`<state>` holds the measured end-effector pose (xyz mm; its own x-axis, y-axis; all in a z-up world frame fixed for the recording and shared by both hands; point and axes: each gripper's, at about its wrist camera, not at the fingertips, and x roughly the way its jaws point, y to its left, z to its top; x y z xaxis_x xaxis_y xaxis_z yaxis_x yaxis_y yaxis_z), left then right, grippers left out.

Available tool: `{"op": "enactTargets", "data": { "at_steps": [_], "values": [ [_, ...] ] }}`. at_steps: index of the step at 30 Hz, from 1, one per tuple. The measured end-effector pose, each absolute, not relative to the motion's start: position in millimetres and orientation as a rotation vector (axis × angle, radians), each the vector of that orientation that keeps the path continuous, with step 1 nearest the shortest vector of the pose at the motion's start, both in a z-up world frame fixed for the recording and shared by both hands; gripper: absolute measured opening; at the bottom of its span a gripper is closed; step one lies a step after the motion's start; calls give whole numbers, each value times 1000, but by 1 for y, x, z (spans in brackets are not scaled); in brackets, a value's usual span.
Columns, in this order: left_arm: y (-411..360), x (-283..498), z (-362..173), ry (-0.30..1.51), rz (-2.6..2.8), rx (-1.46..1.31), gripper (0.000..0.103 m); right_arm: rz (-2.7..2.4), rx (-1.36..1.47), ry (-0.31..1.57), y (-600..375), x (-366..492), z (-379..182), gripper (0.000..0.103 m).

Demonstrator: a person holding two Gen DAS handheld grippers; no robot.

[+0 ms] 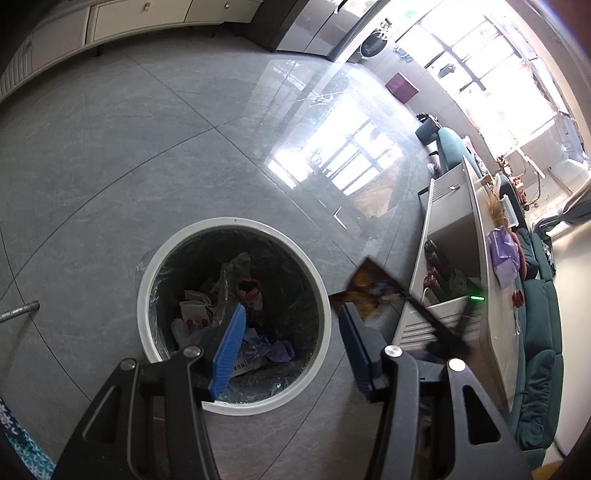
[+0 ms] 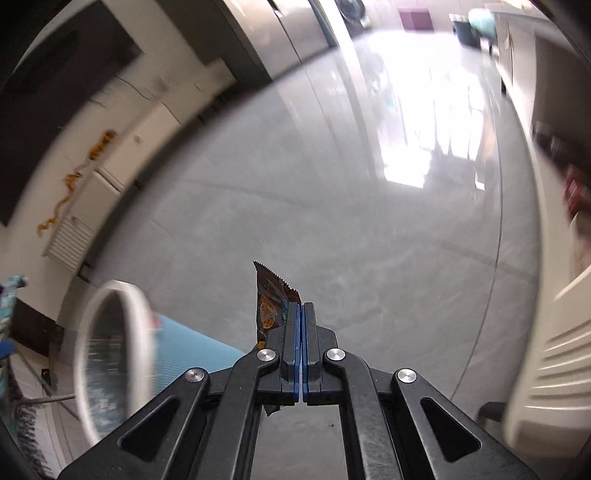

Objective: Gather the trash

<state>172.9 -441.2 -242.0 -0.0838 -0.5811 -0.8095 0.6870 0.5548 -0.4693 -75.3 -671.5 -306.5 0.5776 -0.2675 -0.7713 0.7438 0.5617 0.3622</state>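
A round white trash bin (image 1: 325,295) with a clear liner stands on the grey floor, holding crumpled paper, plastic and purple scraps. My left gripper (image 1: 291,314) is open and empty, hovering above the bin's near side. My right gripper (image 2: 302,306) is shut on a brown snack wrapper (image 2: 271,295), which sticks up to the left of the jaws. The wrapper also shows in the left wrist view (image 1: 369,288), just right of the bin and above floor level. The bin shows blurred in the right wrist view (image 2: 140,314) at lower left.
A white low table (image 1: 491,295) with a purple bag (image 1: 502,254) and small items stands at the right, with a teal sofa (image 1: 539,332) behind it. White cabinets (image 1: 147,18) line the far wall. A blue mat (image 2: 192,347) lies beside the bin.
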Motion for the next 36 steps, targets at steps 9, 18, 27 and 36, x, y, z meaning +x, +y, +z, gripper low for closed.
{"op": "enactTargets", "data": {
  "at_steps": [9,18,27,36],
  "values": [
    [-438,165,-225,1161,-1000,159,51,-506,649,590,-608,-57,-174,1],
    [-379,152,-143,961,-928,185,51,-398,665,744,-548,37,-225,5],
    [-232,144,-69,799,-719,121,51,-364,671,749,-510,61,-213,55],
    [-106,105,-20,610,-472,89,51,-237,491,548,-410,39,-73,60]
  ]
}}
